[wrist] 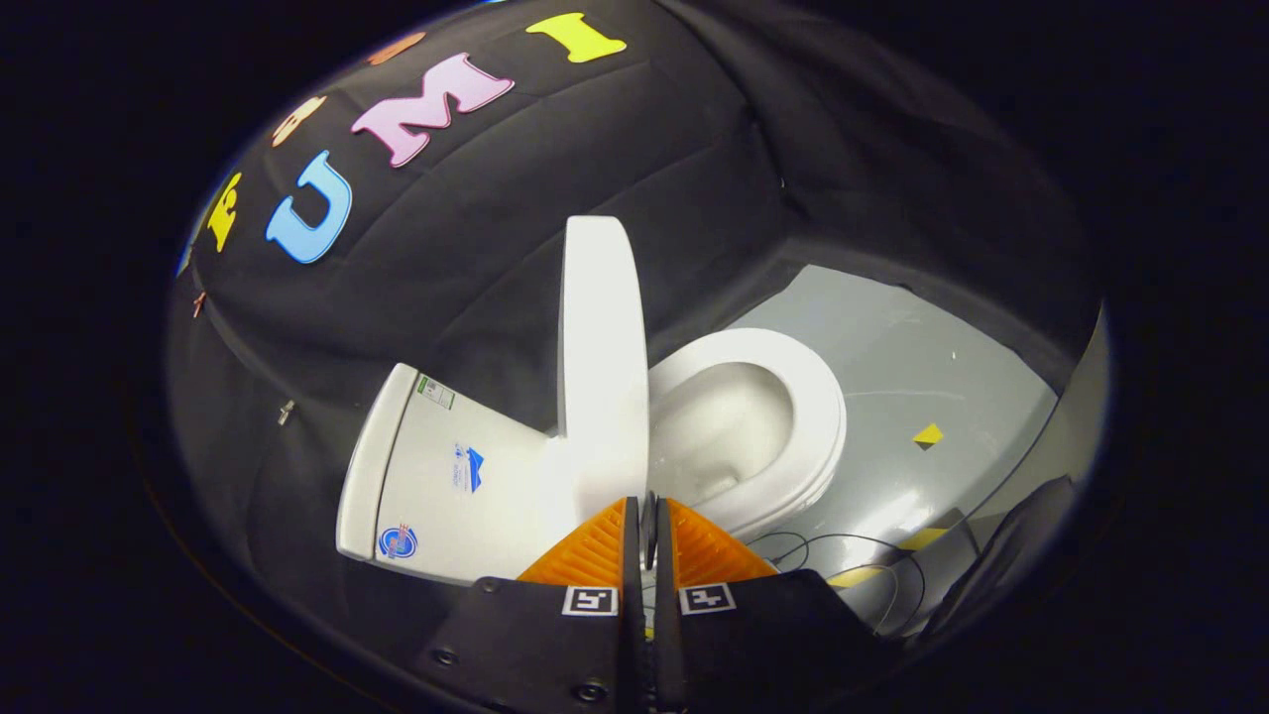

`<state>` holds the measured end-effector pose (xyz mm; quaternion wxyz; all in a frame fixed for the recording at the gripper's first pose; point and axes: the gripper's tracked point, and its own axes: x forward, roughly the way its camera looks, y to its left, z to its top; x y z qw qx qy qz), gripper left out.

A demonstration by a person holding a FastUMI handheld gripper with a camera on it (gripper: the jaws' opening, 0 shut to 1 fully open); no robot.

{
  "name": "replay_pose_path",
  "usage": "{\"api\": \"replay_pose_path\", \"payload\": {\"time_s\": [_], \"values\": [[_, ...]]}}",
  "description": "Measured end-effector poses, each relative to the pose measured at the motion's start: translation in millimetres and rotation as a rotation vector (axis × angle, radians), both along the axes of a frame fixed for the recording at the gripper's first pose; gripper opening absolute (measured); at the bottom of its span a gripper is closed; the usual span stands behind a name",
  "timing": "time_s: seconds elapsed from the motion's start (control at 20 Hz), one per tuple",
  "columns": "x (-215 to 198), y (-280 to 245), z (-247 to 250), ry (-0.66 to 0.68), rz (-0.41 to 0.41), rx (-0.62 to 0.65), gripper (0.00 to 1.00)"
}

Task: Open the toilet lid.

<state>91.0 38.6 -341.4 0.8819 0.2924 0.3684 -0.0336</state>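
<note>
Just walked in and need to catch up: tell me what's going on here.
A person is working a handheld pair of tongs at a white toilet in a booth. The toilet lid stands upright near the tank, leaving the seat and bowl exposed. The tongs sit at the lid's lower edge with their fingers nearly together; whether they pinch it is unclear.

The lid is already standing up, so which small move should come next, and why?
Probably pull the gripper straight back. The lid stands upright between tank and open seat, and the fingers look closed with only a thin gap, holding nothing.
</note>
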Motion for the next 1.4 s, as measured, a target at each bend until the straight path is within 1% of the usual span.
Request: {"api": "replay_pose_path", "payload": {"time_s": [0.15,0.4,0.8,1.25,1.4], "values": [[-1,17,13,-0.03,0.022,-0.049,0.08],[0,48,34,-0.065,0.051,-0.091,0.08],[0,106,58,-0.135,0.117,-0.201,0.08],[0,163,73,-0.217,0.165,-0.267,0.13],[0,184,75,-0.236,0.197,-0.3,0.13]]}}
